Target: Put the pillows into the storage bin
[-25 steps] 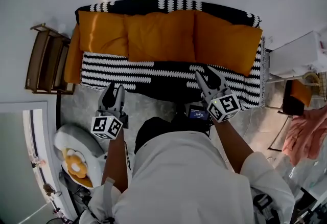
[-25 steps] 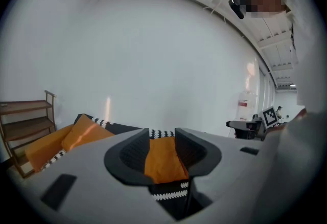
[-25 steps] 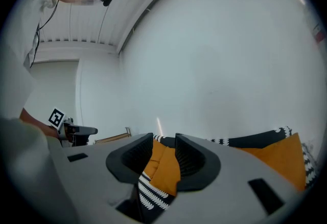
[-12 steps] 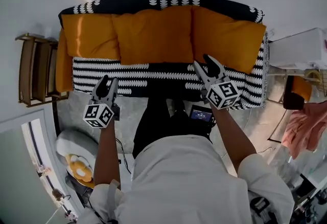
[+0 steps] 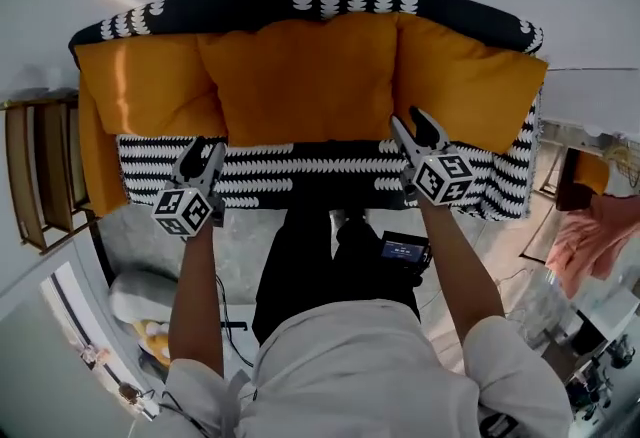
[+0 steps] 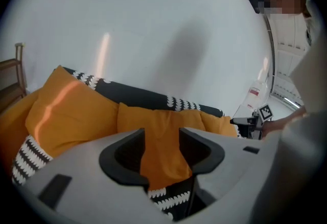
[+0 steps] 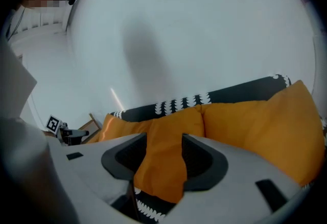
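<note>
Three orange pillows lean on the back of a black-and-white patterned sofa (image 5: pixel 330 166): a left pillow (image 5: pixel 140 86), a middle pillow (image 5: pixel 305 76) and a right pillow (image 5: pixel 470 91). My left gripper (image 5: pixel 201 154) hovers over the seat, just under the seam of the left and middle pillows. My right gripper (image 5: pixel 415 126) is at the lower edge between the middle and right pillows. Both jaws have just been opening and nothing is between them. Beyond the left gripper (image 6: pixel 161 154) and the right gripper (image 7: pixel 163 159), the middle pillow (image 6: pixel 161 141) (image 7: pixel 163 146) shows through each gap, untouched.
A wooden rack (image 5: pixel 35 176) stands left of the sofa, and more orange fabric (image 5: pixel 95 161) hangs over the sofa's left end. A white cabinet (image 5: pixel 600 96) and pink cloth (image 5: pixel 590 236) are at the right. A white object with an orange flower (image 5: pixel 140 311) lies on the floor.
Both grippers have moved forward from over the floor at the sofa's front to the pillows' lower edge. The sofa fills more of the view. Both jaws stand wider apart.
</note>
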Demonstrator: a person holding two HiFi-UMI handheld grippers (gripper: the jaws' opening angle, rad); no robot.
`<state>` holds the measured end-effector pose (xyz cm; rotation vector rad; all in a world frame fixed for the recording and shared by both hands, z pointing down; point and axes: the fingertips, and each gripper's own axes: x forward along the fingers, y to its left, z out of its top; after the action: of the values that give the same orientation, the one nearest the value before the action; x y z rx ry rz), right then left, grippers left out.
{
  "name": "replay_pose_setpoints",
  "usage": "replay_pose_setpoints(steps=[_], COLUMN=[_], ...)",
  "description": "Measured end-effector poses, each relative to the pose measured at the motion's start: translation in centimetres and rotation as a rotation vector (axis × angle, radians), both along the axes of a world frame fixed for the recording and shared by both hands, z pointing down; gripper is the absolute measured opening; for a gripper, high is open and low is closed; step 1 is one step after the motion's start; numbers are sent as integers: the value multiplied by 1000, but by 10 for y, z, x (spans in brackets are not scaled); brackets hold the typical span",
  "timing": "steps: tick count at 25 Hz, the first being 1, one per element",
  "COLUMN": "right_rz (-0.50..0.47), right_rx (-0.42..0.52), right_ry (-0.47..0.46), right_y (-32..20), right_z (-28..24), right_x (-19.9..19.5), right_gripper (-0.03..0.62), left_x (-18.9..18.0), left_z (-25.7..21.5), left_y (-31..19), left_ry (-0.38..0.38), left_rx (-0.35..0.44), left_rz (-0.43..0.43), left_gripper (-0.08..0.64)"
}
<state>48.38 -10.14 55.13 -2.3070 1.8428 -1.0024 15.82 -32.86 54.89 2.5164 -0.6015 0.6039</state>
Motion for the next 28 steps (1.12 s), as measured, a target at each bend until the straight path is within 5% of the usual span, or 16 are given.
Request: replay_pose_setpoints(steps=[14,21,28], right_rz=[23,53,53], right_rx=[-251,-314,-351], right_ry=[-76,-97,-115], right_y=[-48,-54,-63], right_z=[160,190,209], right_x=[52,60,62], right_gripper=[256,273,273], left_x=[36,50,50], left_z=[151,188,218], left_y=[-89,-94,-104], left_ry=[-110,-163,-216], left_rx=[-146,-182,-265], left_rz=[77,123,78], left_gripper=[265,291,307])
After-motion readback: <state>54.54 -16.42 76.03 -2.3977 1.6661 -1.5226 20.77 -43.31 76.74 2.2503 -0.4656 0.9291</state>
